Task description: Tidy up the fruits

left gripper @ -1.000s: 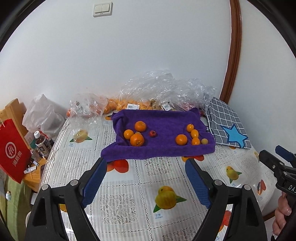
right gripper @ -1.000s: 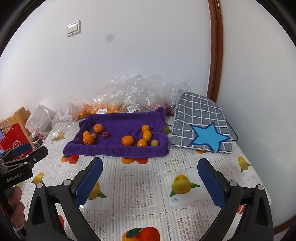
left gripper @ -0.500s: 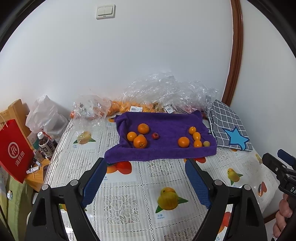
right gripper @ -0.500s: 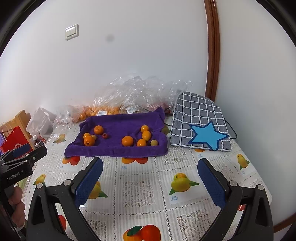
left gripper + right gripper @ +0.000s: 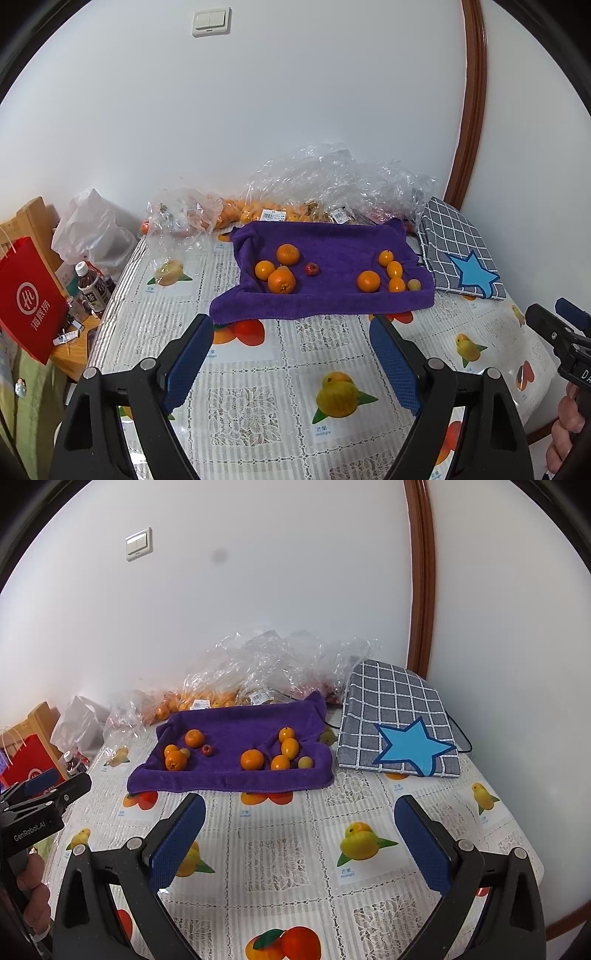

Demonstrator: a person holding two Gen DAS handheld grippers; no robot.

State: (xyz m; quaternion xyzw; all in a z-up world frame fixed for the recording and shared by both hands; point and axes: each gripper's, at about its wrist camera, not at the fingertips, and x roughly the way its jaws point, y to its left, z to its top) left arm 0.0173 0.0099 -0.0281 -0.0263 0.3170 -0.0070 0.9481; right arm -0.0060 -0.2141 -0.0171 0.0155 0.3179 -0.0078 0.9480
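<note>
Tabletop carries a fruit-print cover, set into a white-walled corner. Purple towel at 12 o'clock holds the fruits; plastic bags lie behind it. Left gripper and right gripper: jaws spread wide, empty, over bare cover.

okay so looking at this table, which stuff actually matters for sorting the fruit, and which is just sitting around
For the job:
- oranges and other small fruits on the purple towel
- small red fruit
- left gripper and right gripper, both open and empty

Just lying about:
- checked cushion with a blue star
- red paper bag
- bottle
- wall switch
</note>
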